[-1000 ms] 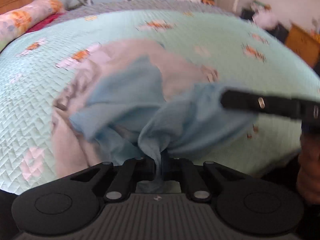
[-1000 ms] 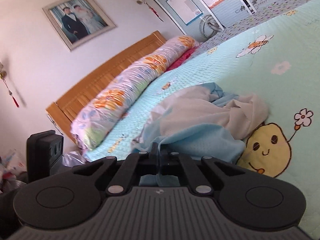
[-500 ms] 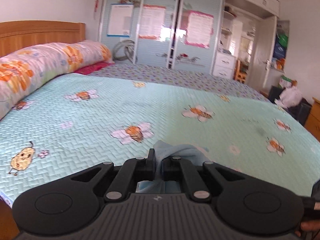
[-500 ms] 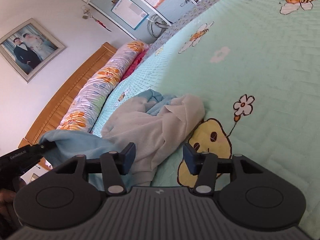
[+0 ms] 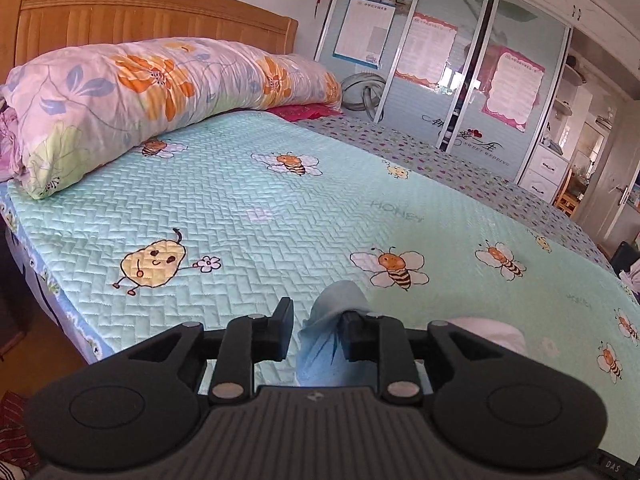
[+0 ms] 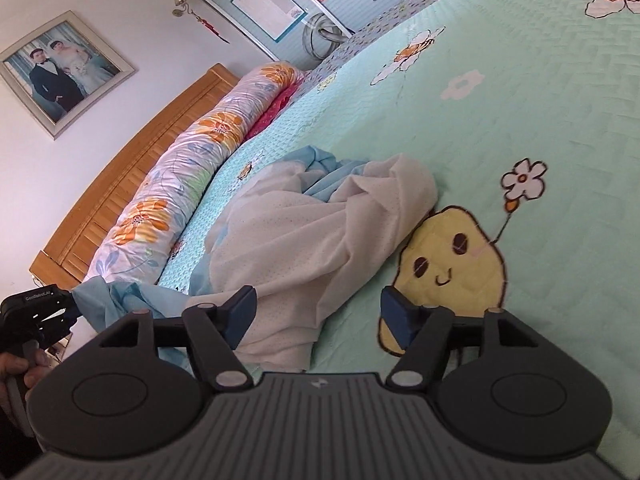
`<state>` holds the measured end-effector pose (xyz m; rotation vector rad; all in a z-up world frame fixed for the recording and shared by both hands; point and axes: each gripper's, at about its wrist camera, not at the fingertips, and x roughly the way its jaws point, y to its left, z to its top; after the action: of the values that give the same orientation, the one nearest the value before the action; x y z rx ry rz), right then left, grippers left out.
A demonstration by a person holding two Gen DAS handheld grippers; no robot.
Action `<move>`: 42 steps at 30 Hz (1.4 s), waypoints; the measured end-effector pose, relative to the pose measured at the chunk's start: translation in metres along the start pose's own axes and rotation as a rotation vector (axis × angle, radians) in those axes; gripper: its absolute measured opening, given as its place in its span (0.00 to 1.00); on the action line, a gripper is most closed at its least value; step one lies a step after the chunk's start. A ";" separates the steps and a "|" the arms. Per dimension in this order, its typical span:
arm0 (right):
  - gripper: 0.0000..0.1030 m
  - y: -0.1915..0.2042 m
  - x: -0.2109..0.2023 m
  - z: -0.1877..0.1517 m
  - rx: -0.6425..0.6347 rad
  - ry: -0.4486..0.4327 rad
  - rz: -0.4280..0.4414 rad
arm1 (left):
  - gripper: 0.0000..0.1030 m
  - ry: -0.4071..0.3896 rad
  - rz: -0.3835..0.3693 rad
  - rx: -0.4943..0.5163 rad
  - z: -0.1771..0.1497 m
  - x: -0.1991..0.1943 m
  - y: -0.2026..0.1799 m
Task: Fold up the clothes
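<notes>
Clothes [image 6: 320, 236] lay crumpled on the quilt [image 6: 560, 128]: the right gripper [image 6: 316, 314] had just spread wide and empty, the left gripper [image 5: 316, 330] just loosened around blue fabric [image 5: 332, 320], so folding had barely begun.

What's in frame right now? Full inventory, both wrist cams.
garment: 1, white outside with light blue lining, crumpled on the bed near its edge
bedspread: 1, mint green quilted with bees, covers the bed
rolled quilt: 1, floral orange and lilac, along the headboard
headboard: 1, wooden, at the bed's head
wardrobe: 1, pale blue sliding doors, far wall
framed photo: 1, on the white wall
left gripper: jaws just opening, blue cloth draped between
right gripper: jaws just opened wide, over the garment
</notes>
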<state>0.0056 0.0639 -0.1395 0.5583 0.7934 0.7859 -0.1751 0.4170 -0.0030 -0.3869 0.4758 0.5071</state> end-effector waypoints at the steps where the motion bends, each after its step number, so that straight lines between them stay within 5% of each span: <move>1: 0.67 0.003 0.004 -0.001 -0.003 0.003 -0.003 | 0.36 0.012 -0.010 0.011 -0.003 0.002 -0.001; 3: 0.67 0.009 0.014 -0.002 -0.005 0.016 0.006 | 0.47 0.045 -0.033 0.042 -0.013 0.009 -0.008; 6: 0.61 0.021 0.031 -0.001 -0.029 0.041 0.005 | 0.49 0.122 -0.058 0.087 -0.027 0.026 -0.021; 8: 0.14 0.027 0.042 0.003 -0.054 0.062 -0.017 | 0.47 0.158 -0.078 0.091 -0.035 0.034 -0.025; 9: 0.10 0.029 0.042 0.007 -0.060 0.045 -0.030 | 0.47 0.172 -0.087 0.094 -0.039 0.036 -0.026; 16: 0.02 0.036 -0.072 0.058 -0.078 -0.391 -0.064 | 0.40 0.138 -0.124 0.071 -0.033 0.025 -0.025; 20: 0.13 0.029 -0.112 0.068 -0.101 -0.440 -0.117 | 0.40 0.108 -0.175 0.086 -0.029 0.016 -0.038; 21: 0.21 0.033 -0.111 0.066 -0.141 -0.411 -0.110 | 0.40 0.104 -0.184 0.097 -0.029 0.014 -0.043; 23: 0.52 0.049 -0.099 0.055 -0.228 -0.363 -0.098 | 0.40 0.101 -0.191 0.119 -0.030 0.012 -0.050; 25: 0.60 0.062 -0.081 0.041 -0.269 -0.322 -0.088 | 0.40 0.113 -0.195 0.141 -0.032 0.011 -0.053; 30: 0.61 0.080 -0.039 0.012 -0.284 -0.159 -0.071 | 0.42 0.157 -0.220 0.188 -0.043 0.008 -0.046; 32: 0.70 0.094 -0.025 -0.006 -0.383 -0.055 -0.071 | 0.42 0.176 -0.222 0.188 -0.048 0.011 -0.042; 37: 0.69 0.109 0.020 -0.040 -0.621 0.075 -0.207 | 0.42 0.220 -0.241 0.169 -0.061 0.019 -0.037; 39: 0.38 0.109 0.037 -0.038 -0.649 0.121 -0.242 | 0.42 0.231 -0.251 0.173 -0.065 0.020 -0.039; 40: 0.10 0.108 0.045 -0.032 -0.642 0.145 -0.250 | 0.42 0.234 -0.256 0.175 -0.066 0.020 -0.039; 42: 0.01 0.109 0.049 -0.008 -0.556 0.127 -0.235 | 0.42 0.235 -0.265 0.174 -0.068 0.019 -0.038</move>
<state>-0.0224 0.1681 -0.0883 -0.0818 0.7003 0.7852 -0.1622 0.3618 -0.0601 -0.3375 0.6796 0.1611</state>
